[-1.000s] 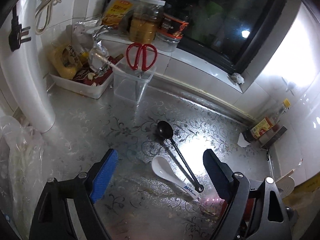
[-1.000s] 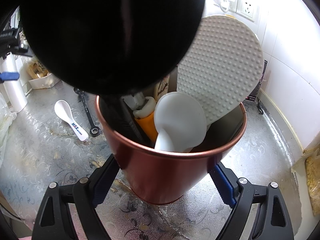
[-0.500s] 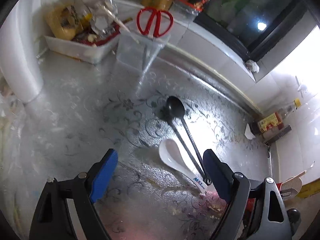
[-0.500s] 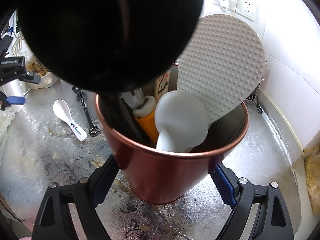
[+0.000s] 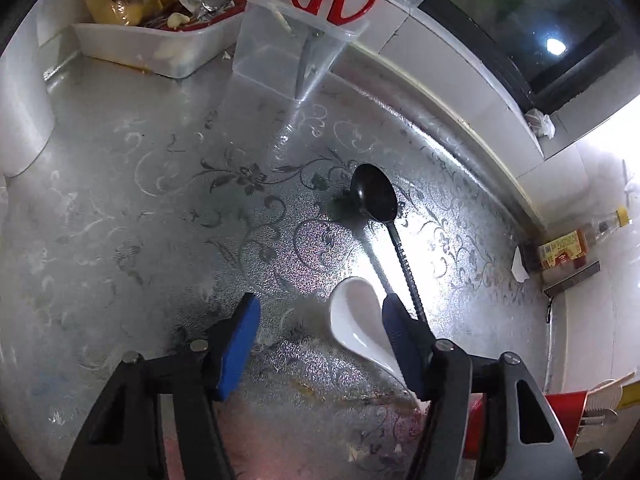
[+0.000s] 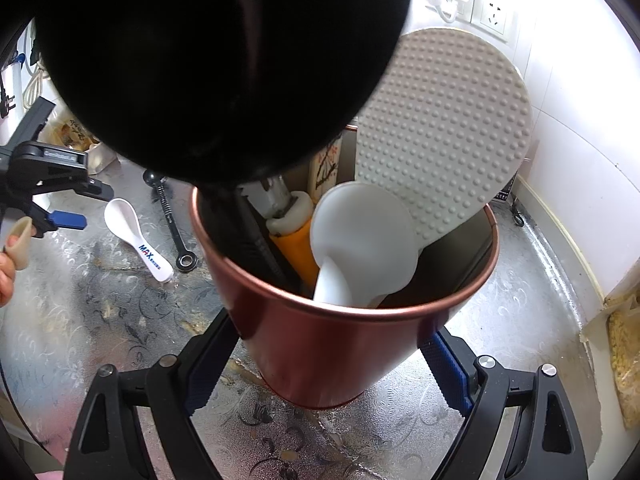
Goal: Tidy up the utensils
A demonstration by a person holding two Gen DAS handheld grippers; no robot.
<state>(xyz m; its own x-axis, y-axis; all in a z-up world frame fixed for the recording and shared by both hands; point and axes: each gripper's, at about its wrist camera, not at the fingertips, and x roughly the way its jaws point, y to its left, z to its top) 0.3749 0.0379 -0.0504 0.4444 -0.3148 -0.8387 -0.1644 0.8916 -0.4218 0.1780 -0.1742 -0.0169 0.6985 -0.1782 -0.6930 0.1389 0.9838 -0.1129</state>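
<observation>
— Two utensils lie loose on the counter (image 5: 160,208): a white spoon (image 5: 356,328) and a black ladle (image 5: 374,196), side by side, handles toward the red holder (image 6: 332,344).

— Which step is this, then?

— The pickup, I'd say. The left gripper (image 5: 320,336) is low over the white spoon, and its jaws have just been closing. The spoon's bowl sits between the blue pads, right against one of them, with a clear gap to the other, so nothing is pinched yet.

— And the other hand?

— The right gripper (image 6: 324,368) is clenched on the red holder, bracing it upright. It's already crowded: a big black ladle head, a dimpled white rice paddle (image 6: 440,128), a smooth white scoop (image 6: 360,244).

— What does the next move need?

— Probably a shift sideways to centre on the spoon. It looks glazed and slick, curved too, lying flat on embossed, shiny sheeting; a pinch could skid off. The black ladle's thin ribbed handle runs just beside it and could get nudged.
</observation>
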